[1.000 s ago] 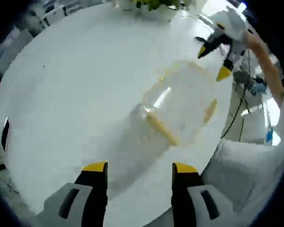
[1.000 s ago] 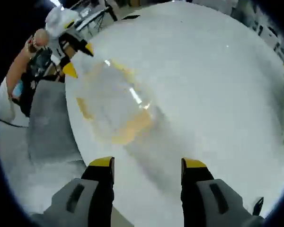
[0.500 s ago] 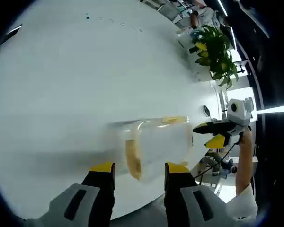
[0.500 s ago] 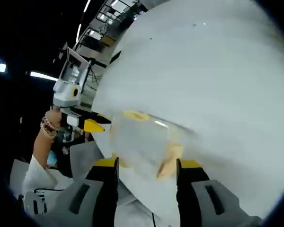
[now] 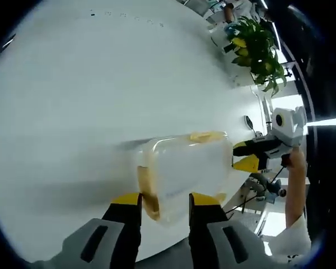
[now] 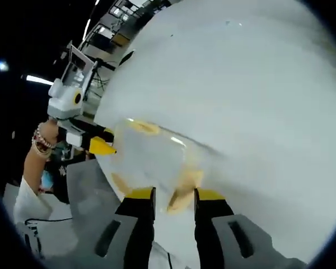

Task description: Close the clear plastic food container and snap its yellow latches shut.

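Container of clear plastic sits on the white table, close to the table's edge. Its lid is on top of it. It has yellow latches on its sides.

In the left gripper view, the left gripper is at one end of the container. Its two yellow-tipped jaws stand close together, one on each side of a yellow latch at that end. The jaws look pinched around the latch, but I cannot tell for sure that they squeeze it. Another yellow latch shows on the long side of the container that faces the middle of the table. The right gripper comes in at the other end of the container, just beside it, with a hand holding it. From this side its two yellow tips look close together. A green plant stands at the far edge of the table.

In the right gripper view, the right gripper is at its end of the container. Its jaws are close together too, with a yellow latch between them. Again I cannot tell if they really grip it. The left gripper shows at the other end of the container, held by a hand with a bracelet on the wrist. The container lies near the table's edge.
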